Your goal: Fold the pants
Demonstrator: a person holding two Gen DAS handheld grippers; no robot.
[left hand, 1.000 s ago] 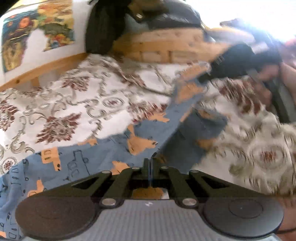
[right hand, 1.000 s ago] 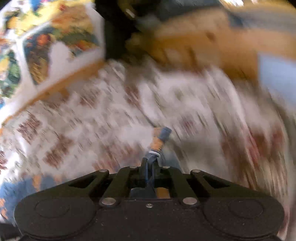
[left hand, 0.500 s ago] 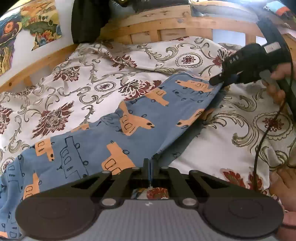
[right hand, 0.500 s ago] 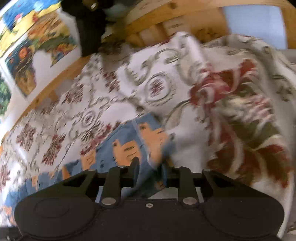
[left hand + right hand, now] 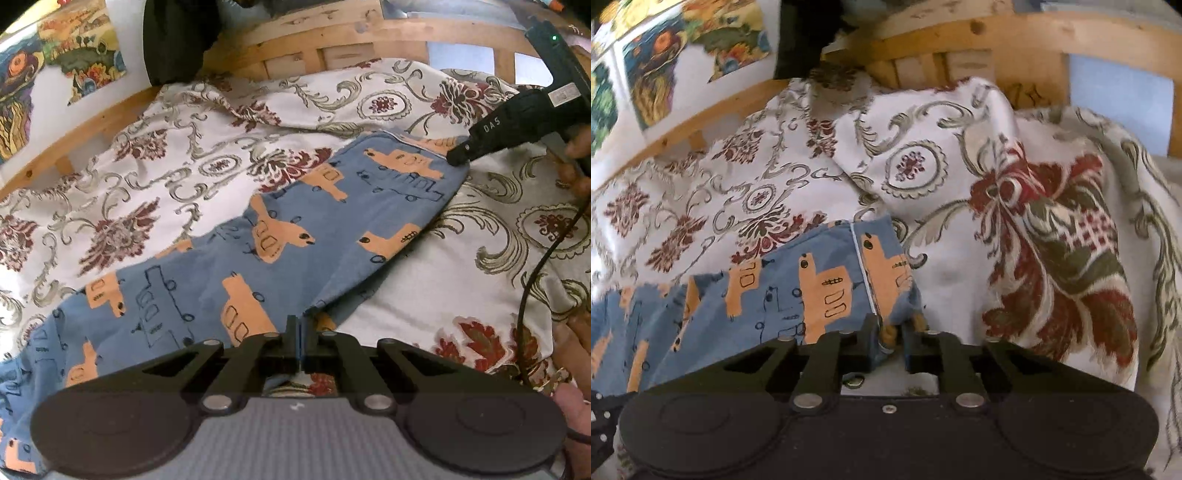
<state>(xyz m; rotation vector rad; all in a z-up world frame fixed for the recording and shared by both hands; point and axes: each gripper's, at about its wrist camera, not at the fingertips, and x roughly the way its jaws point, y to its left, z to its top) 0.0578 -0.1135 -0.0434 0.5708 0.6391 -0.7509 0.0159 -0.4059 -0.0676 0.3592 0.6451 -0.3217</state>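
A: Left gripper (image 5: pixel 300 341), what's it doing?

B: Fingers are pressing flat together with a thin edge of the pants (image 5: pixel 280 236) running between them, so it's pinching the fabric at the near edge.

A: Where are the pants lying?

B: They're spreading across the floral bedspread (image 5: pixel 192 147), blue with orange vehicle prints, running from the lower left up toward the upper right. They're looking mostly flat, with one crease rising up to the left fingers.

A: Right gripper?

B: In the left wrist view the right gripper (image 5: pixel 458 157) is sitting at the far corner of the pants, tip touching the cloth. In its own view the right gripper (image 5: pixel 890 338) is showing its fingers parted, a gap between them, with a bunched bit of the pants (image 5: pixel 798 284) hem sitting in that gap. It isn't clamping.

A: Is the cloth touching both fingers?

B: It's touching the left finger; can't tell about the other.

A: Anything else around?

B: A wooden bed frame (image 5: pixel 332 33) is running behind the bedspread, and a colourful picture (image 5: pixel 48 70) is hanging on the wall at left. A person's hand (image 5: pixel 576 158) is holding the right gripper's handle, and a black cable (image 5: pixel 535 273) is trailing down from it.
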